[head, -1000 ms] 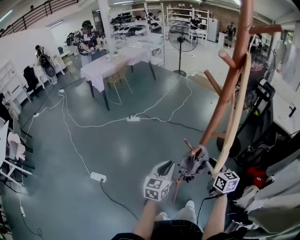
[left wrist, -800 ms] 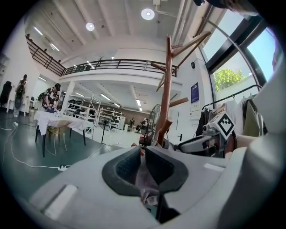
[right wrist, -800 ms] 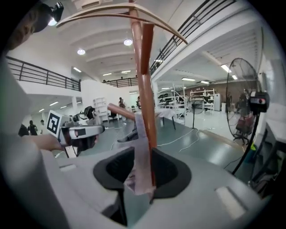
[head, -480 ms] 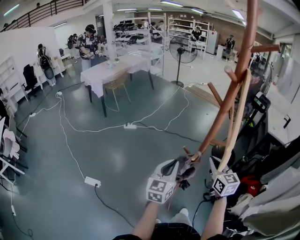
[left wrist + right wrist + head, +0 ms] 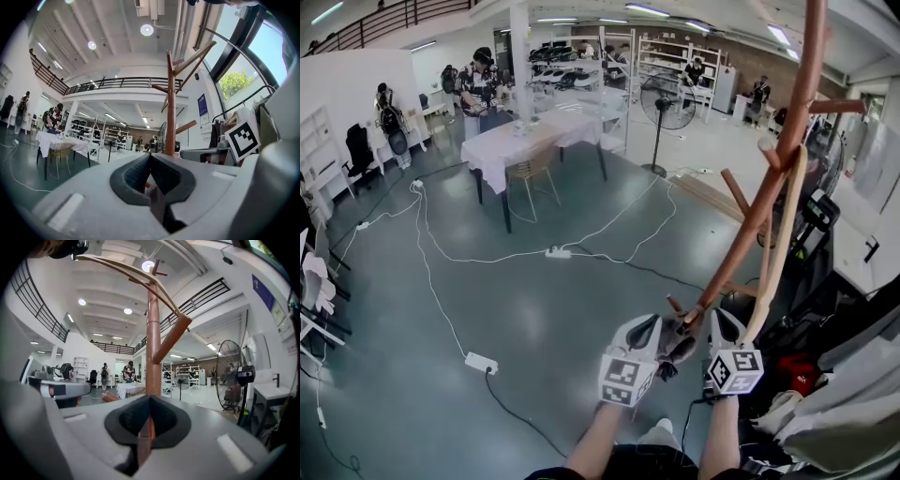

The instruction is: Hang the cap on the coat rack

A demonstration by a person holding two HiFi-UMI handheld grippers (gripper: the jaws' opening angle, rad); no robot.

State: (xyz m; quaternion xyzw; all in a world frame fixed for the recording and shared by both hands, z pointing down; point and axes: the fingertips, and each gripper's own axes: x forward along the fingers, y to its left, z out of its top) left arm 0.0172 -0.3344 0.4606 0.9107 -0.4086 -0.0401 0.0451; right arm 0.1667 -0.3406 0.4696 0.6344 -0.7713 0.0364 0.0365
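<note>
A grey cap [image 5: 678,339] hangs bunched at a low peg [image 5: 676,306] of the brown wooden coat rack [image 5: 759,202], between my two grippers. My left gripper [image 5: 653,323] is shut on the cap's left side, and a strip of grey fabric [image 5: 157,206] shows between its pads. On the cap's right side my right gripper [image 5: 715,321] has its jaws closed, with a thin strip of the cap [image 5: 142,446] pinched between them. Straight ahead of both gripper cameras rises the rack's pole [image 5: 170,108] [image 5: 153,348].
A beige strap [image 5: 778,244] hangs down the rack. A white-clothed table [image 5: 534,131] and a standing fan [image 5: 665,89] are farther off. Cables and a power strip [image 5: 480,363] lie on the grey floor. Clothes and a red bag [image 5: 792,370] crowd the right side.
My right gripper has come left to the cap and closed its jaws on it. The left gripper has kept its hold and barely moved.
</note>
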